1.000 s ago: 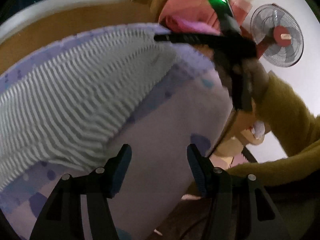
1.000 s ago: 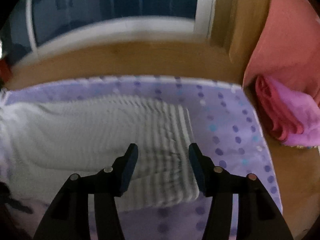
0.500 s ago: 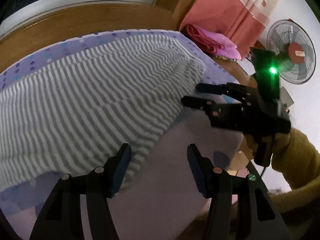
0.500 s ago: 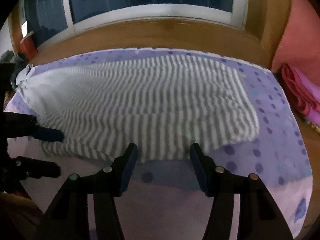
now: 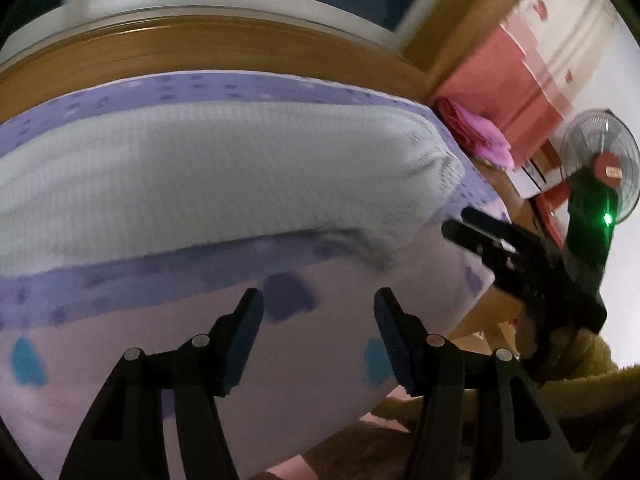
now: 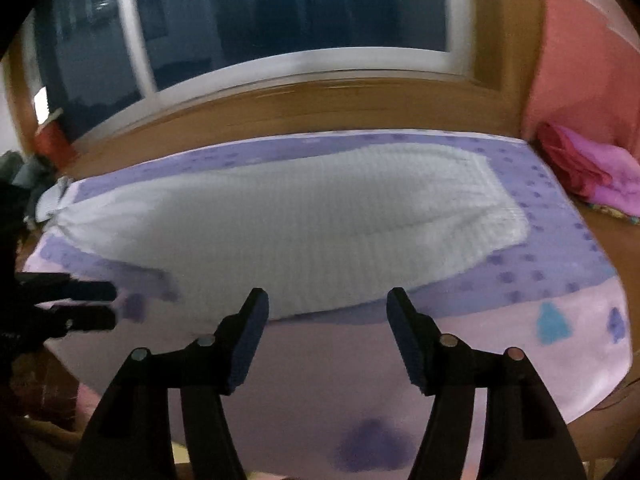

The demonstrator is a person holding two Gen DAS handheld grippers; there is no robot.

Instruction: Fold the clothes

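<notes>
Two grippers are hanging over a surface covered by a purple dotted sheet, and neither is holding anything. The left gripper is standing with its jaws wide apart above the pale lilac part of the cover, near its front edge. The right gripper is likewise spread wide, with only the sheet showing between its fingers.

The striped garment is lying flat across the sheet, stretching from the left end towards the right, its grey and white stripes smeared by motion blur in both views. Its near edge is sitting just beyond the tips of the right gripper, not touching them. In the left wrist view the same striped garment is filling the middle of the picture, and its right end is showing a small fold or wrinkle close to the sheet's corner.

In that same view the right gripper is appearing from the side, its dark fingers pointing towards the garment's right end; a green light is glowing on its body, and a mustard-coloured sleeve is reaching up to it from below.

A pink folded cloth is lying beyond the sheet's right end, apart from the striped garment. A standing fan is facing the scene at the right, and a dark window is running behind a wooden ledge.
</notes>
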